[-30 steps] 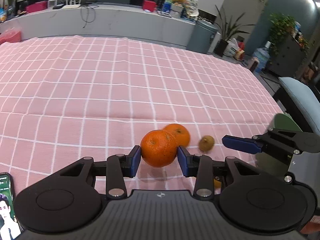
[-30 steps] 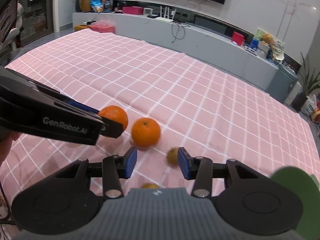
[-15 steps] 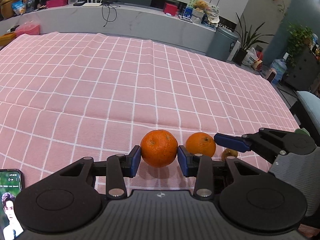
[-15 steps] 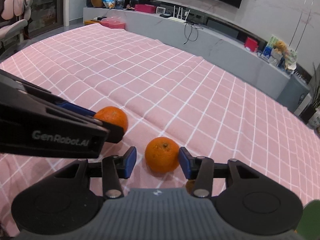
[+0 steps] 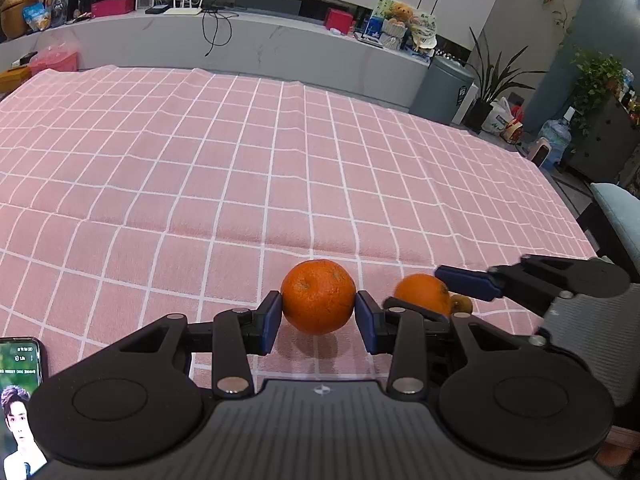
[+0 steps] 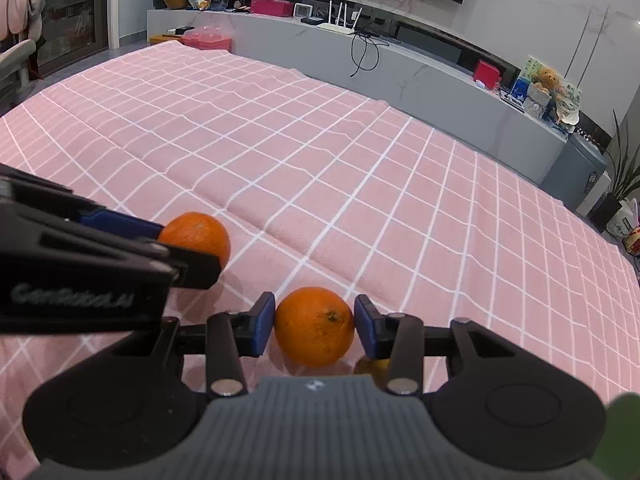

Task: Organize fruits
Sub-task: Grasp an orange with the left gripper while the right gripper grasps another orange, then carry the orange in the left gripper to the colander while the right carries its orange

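Observation:
My left gripper (image 5: 319, 312) is shut on an orange (image 5: 318, 296), held just above the pink checked cloth (image 5: 280, 168). In the right wrist view that orange (image 6: 200, 234) shows at the left, in the left gripper (image 6: 186, 248). A second orange (image 6: 314, 326) rests on the cloth between the blue pads of my right gripper (image 6: 315, 320). Its jaws are closing and both pads touch the peel. In the left wrist view this orange (image 5: 422, 288) lies beside a blue right fingertip (image 5: 468, 282). A small brownish fruit (image 5: 462, 304) sits just behind it, half hidden under the right finger (image 6: 374, 366).
A phone (image 5: 20, 400) with a lit screen lies at the near left edge of the cloth. A grey chair (image 5: 616, 216) stands past the table's right edge. A long grey counter (image 6: 400, 64) with boxes runs behind the table. Something green (image 6: 624, 420) shows at the bottom right.
My right gripper has shifted from the small brownish fruit to the second orange and its pads have come in onto it. The left gripper still holds its orange.

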Motion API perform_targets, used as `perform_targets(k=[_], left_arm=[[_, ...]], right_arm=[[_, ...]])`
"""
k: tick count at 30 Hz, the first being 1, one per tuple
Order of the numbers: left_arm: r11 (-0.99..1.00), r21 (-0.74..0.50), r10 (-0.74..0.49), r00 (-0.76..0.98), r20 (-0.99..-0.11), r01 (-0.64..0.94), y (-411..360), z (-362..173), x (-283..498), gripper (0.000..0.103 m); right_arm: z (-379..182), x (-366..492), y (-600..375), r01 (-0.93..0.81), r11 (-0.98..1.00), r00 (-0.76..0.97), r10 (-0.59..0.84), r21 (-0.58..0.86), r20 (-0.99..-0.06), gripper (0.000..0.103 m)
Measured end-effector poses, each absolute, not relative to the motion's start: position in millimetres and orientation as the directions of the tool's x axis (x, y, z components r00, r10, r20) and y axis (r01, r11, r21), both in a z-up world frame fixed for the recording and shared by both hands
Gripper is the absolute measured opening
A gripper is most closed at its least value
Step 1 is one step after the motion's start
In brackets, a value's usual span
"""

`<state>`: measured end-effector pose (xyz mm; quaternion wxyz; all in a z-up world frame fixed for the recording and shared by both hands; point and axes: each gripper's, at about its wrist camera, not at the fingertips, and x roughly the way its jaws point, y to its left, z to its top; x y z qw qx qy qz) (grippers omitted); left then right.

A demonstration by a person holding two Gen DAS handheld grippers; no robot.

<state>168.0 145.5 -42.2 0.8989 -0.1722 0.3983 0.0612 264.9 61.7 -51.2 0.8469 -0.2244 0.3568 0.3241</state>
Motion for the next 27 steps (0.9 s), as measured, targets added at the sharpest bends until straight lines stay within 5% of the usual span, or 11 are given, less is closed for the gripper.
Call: perform_targets(k=[12, 27], left_arm=[[0.932, -0.328, -0.125, 0.711, -0.692, -0.155, 120, -10, 155, 0.045], [0.944, -0.286, -0.321, 0.661, -0.678, 0.165, -4, 36, 177, 0.045]], right_arm=[[12, 234, -16, -0.610, 0.791, 0.572, 0.394, -0.051, -0.720, 0.040], [52, 215, -151, -0.391, 0.919, 0.666, 0.252, -0.042, -0.703, 0.040]])
